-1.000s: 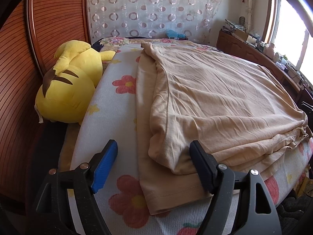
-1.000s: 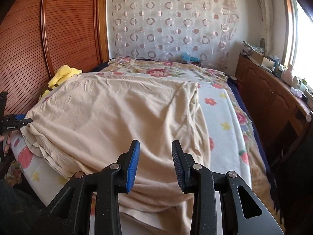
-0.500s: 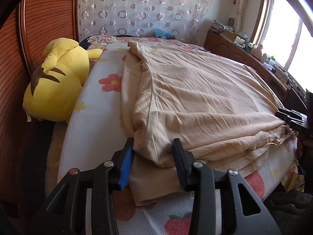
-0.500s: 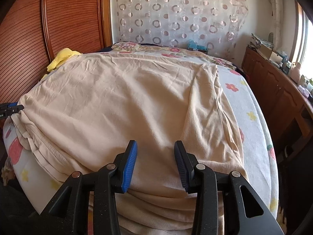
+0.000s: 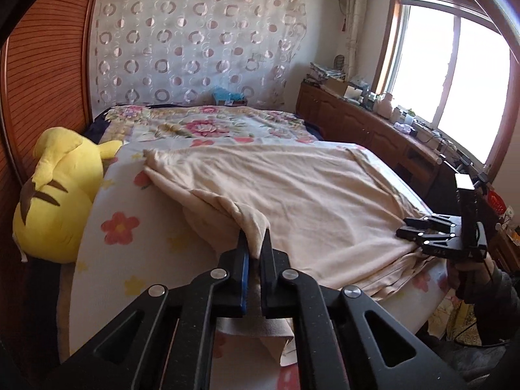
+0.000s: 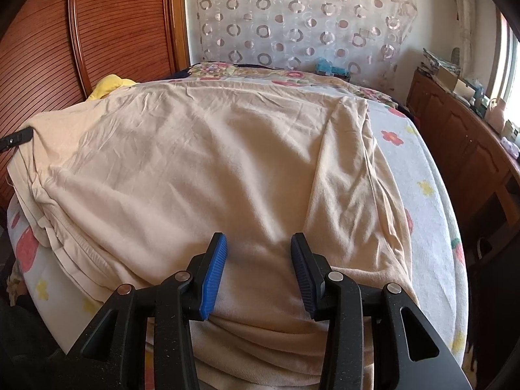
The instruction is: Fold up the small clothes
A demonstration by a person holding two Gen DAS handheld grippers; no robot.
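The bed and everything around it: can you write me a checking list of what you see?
Surface: bed with a flowered cover.
Job's things: beige shirt spread on the bed, one corner lifted off the cover.
Clutter: yellow plush at the bed's left edge, beside the shirt, not on it.
Grippers: left gripper shut on the shirt's corner; right gripper open, fingers down at the shirt's near edge, not pinching it.
Cables: a thin dark cable below the person's hand.
Surroundings: wooden wardrobe on the left, circle-patterned curtain behind, low cabinet with small items under a bright window.
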